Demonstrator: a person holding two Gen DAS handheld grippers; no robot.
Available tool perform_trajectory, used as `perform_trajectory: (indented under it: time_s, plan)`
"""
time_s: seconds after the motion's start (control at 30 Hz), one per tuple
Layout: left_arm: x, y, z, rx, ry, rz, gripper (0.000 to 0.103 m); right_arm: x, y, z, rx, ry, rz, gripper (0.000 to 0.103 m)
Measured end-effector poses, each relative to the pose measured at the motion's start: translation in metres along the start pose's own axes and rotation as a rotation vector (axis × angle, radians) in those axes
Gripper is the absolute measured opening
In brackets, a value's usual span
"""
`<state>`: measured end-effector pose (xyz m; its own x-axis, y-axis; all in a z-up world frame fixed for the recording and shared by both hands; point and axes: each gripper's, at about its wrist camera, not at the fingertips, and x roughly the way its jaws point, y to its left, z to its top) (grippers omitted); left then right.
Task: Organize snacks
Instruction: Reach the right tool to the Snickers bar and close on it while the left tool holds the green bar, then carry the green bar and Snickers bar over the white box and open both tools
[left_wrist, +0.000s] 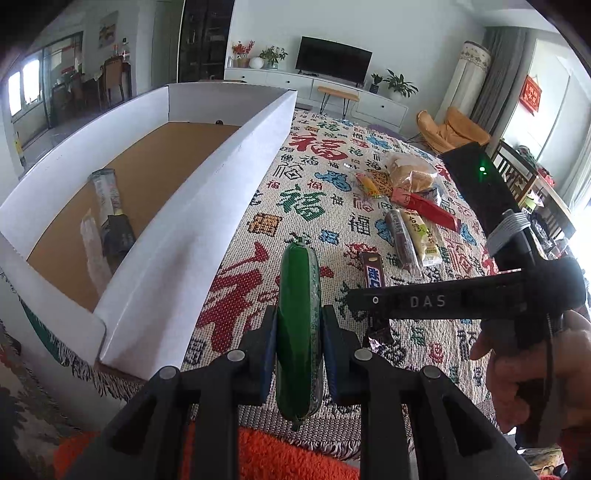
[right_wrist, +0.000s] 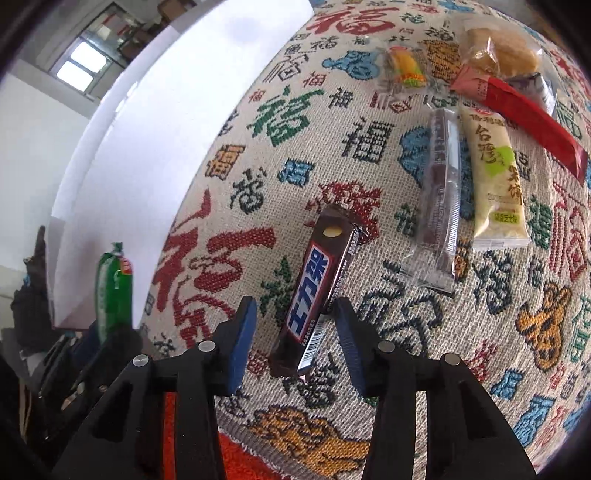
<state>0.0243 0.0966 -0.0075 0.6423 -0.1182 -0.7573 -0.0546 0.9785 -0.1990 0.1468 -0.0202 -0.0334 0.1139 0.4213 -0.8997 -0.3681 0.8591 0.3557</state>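
Green, glossy and sausage-shaped: snack tube (left_wrist: 298, 325) clamped tight between the blue pads of the left claw (left_wrist: 299, 354), lifted just right of the white box (left_wrist: 192, 206) and not yet over its wall. Brown chocolate bar (right_wrist: 314, 291) flat on the cloth (right_wrist: 369, 155), further right of the box, lying between the fingers of the right claw (right_wrist: 293, 332); jaws partly open, pads either side of the wrapper without pressing, nothing gripped yet.

Risks, as a judgement: slick round tube prone to sliding or rolling out of the pads if tilted on the way over the box wall. Tall cardboard wall easy to clip with the dangling lower end. Chocolate bar lying slightly askew to the right claw, so a closing pinch liable to twist it or catch only the crimped foil end. Knobbly woven cloth apt to snag a fingertip or ride up with it.

Box: smooth white cardboard sides, plain brown floor, a few wrapped sticks (left_wrist: 107, 218) already inside. Beyond the bar, away from the box: clear sleeve (right_wrist: 439, 206), cream packet (right_wrist: 491, 173), red stick (right_wrist: 528, 118), bagged bun (right_wrist: 498, 48).
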Motion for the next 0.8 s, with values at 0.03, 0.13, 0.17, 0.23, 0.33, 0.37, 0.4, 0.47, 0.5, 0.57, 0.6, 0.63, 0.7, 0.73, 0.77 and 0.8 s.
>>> perform_trajectory:
  time_s: [0.03,0.13,0.17,0.23,0.33,0.37,0.4,0.47,0.5,0.57,0.6,0.63,0.7,0.73,0.77,0.8]
  plan:
    - [-0.002,0.0,-0.001,-0.003,-0.001,-0.005,0.022,0.001,0.005,0.0,-0.035,-0.003,-0.039,0.043]
    - [-0.007,0.001,0.0,-0.012,-0.008,-0.024,0.022,-0.001,0.003,-0.003,-0.067,-0.011,-0.047,0.019]
    - [-0.009,0.002,0.0,-0.019,-0.012,-0.034,0.022,-0.005,0.0,-0.005,-0.062,-0.013,-0.043,0.019]
    - [-0.014,0.001,0.002,-0.027,-0.02,-0.051,0.022,-0.018,-0.008,-0.008,-0.042,-0.032,-0.017,0.019]
    - [-0.021,-0.001,0.006,-0.039,-0.033,-0.082,0.022,-0.039,-0.019,-0.009,-0.017,-0.053,0.04,0.019]
    - [-0.024,-0.002,0.007,-0.04,-0.036,-0.091,0.022,-0.046,-0.021,-0.008,-0.007,-0.056,0.063,0.019]
    - [-0.027,-0.003,0.009,-0.041,-0.04,-0.096,0.022,-0.052,-0.023,-0.007,-0.001,-0.057,0.079,0.019]
    - [-0.033,-0.003,0.012,-0.04,-0.05,-0.098,0.022,-0.061,-0.022,-0.002,0.005,-0.065,0.101,0.019]
    - [-0.034,-0.002,0.013,-0.04,-0.053,-0.095,0.022,-0.064,-0.021,0.0,-0.003,-0.071,0.094,0.019]
    - [-0.037,0.0,0.013,-0.046,-0.056,-0.089,0.022,-0.061,-0.012,0.004,-0.072,-0.065,0.026,0.019]
    - [-0.037,0.001,0.012,-0.05,-0.055,-0.088,0.022,-0.053,-0.008,0.003,-0.112,-0.042,-0.01,0.019]
    - [-0.038,0.001,0.011,-0.053,-0.054,-0.087,0.022,-0.042,-0.005,0.001,-0.132,-0.013,-0.03,0.019]
    - [-0.039,0.002,0.009,-0.051,-0.052,-0.081,0.022,-0.018,-0.008,-0.003,-0.157,0.046,-0.066,0.019]
    - [-0.039,0.002,0.008,-0.05,-0.052,-0.078,0.022,-0.009,-0.008,-0.005,-0.171,0.06,-0.084,0.022]
    - [-0.041,0.003,0.006,-0.05,-0.051,-0.076,0.022,-0.006,-0.008,-0.007,-0.189,0.057,-0.097,0.022]
    - [-0.041,0.004,0.006,-0.052,-0.051,-0.075,0.022,-0.007,-0.004,-0.007,-0.211,0.036,-0.116,0.026]
